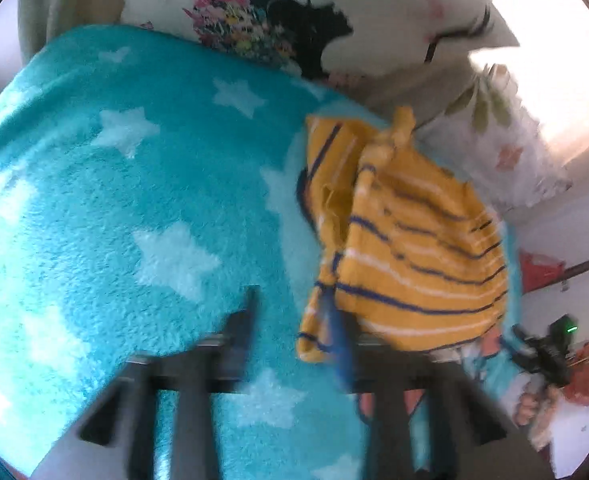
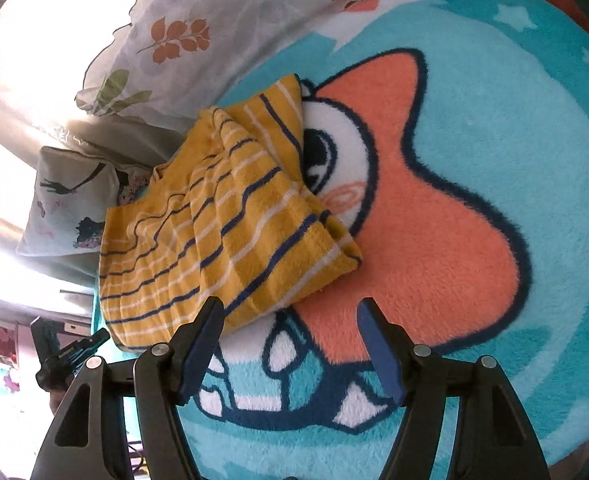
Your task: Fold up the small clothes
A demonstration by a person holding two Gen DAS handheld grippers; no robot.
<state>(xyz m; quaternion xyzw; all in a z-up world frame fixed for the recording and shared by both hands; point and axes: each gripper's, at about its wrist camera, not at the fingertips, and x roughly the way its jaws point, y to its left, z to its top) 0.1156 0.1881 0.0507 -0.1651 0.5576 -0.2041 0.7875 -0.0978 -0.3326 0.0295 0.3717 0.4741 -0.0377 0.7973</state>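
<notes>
Left wrist view shows a turquoise fleece blanket [image 1: 126,184] with white stars, and on its right part lies a small yellow garment [image 1: 410,248] with navy and white stripes, folded over on itself and rumpled. The left gripper [image 1: 294,320] is at the near edge of this garment. Its two fingers stand apart: the left finger is over bare blanket, and the blue-padded right finger touches the lower left corner of the fabric. The picture is blurred, so I cannot tell whether that corner lies on the finger or only beside it; nothing is pinched between the jaws. Behind the blanket are a white pillow [image 1: 334,4] with a printed figure and flowers, and a pillow with leaf print [image 1: 506,148]. At the far right edge the right gripper [image 1: 546,352] is small and dark, with a green light on it.

Right wrist view shows the same garment [image 2: 222,224] lying on the blanket [image 2: 514,140], partly covering a cartoon fish design [image 2: 422,216] in orange, white and dark blue. The right gripper [image 2: 290,312] has its jaws wide apart and holds nothing. Its left fingertip [image 2: 210,312] is just at the near hem of the garment, and the right one is over the orange patch. The leaf pillow [image 2: 214,36] and the figure pillow [image 2: 70,208] lie beyond the garment.
</notes>
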